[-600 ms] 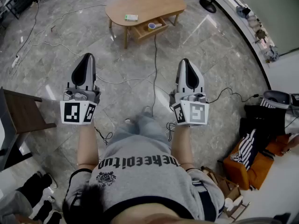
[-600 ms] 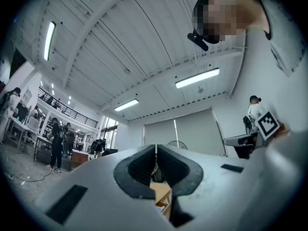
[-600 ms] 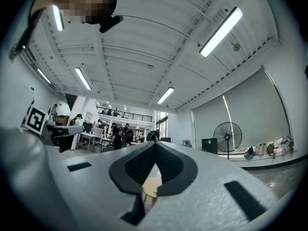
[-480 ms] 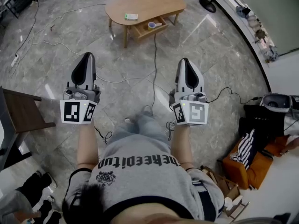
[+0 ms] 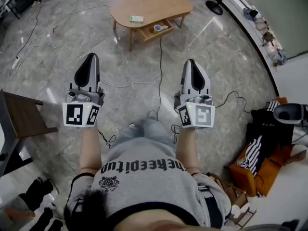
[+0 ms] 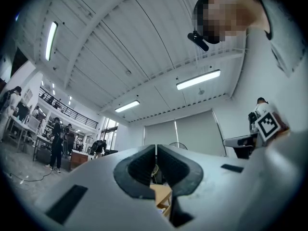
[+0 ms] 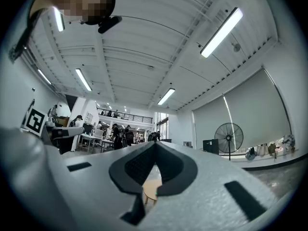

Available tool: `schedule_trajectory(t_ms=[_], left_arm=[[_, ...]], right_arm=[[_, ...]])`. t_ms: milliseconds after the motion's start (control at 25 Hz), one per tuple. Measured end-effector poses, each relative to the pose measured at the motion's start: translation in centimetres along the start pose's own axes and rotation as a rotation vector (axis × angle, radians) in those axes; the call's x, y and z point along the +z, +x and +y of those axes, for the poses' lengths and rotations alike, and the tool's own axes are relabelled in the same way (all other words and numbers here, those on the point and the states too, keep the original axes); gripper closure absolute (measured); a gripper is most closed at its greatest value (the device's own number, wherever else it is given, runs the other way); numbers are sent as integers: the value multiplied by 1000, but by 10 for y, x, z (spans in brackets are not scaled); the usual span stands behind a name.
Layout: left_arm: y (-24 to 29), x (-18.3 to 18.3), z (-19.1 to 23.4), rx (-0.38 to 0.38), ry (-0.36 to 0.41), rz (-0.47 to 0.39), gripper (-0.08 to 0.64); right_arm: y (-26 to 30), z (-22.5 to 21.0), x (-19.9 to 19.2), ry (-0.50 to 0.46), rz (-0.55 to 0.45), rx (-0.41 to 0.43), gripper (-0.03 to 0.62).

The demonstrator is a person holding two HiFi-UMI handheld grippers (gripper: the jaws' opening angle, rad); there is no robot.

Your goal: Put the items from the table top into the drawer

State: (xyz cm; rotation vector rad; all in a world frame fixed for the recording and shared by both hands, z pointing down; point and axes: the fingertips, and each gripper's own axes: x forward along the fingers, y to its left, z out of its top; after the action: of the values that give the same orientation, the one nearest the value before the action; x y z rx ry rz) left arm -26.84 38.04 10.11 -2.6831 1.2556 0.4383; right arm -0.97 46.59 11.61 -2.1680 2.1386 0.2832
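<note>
A light wooden oval table (image 5: 163, 1) stands far ahead on the marble floor. A small green and white box (image 5: 136, 19) lies on its top. Under the top a drawer (image 5: 148, 33) is pulled out, and a small blue and white cup-like item (image 5: 157, 28) sits in it. My left gripper (image 5: 89, 61) and right gripper (image 5: 191, 64) are held side by side in front of the person, well short of the table, pointing toward it. Both are shut and hold nothing. The left gripper view shows the pads (image 6: 144, 165) pressed together, and the right gripper view shows the same (image 7: 142, 165).
Cables (image 5: 160, 66) run over the floor between me and the table. A dark wooden chair (image 5: 21, 117) stands at the left. Bags and clothes (image 5: 262, 153) lie at the right. A fan base (image 5: 214, 5) stands right of the table. People work at desks (image 6: 55, 143) far off.
Both grippers keep the same pose and stay shut. The head view has shifted very slightly, and a dark object at the right edge has slid a little lower.
</note>
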Motion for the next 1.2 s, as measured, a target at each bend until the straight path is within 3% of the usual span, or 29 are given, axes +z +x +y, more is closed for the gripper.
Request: schedule_trajectory(t_ms=[520,1200], left_arm=[[30,-14,24,21,6,5,546],[217,-65,58,100,55,-8,546]], right_arm=[[50,-6,-12,50,-31,49,594],[255,-96,-51,83,-54,186,594]])
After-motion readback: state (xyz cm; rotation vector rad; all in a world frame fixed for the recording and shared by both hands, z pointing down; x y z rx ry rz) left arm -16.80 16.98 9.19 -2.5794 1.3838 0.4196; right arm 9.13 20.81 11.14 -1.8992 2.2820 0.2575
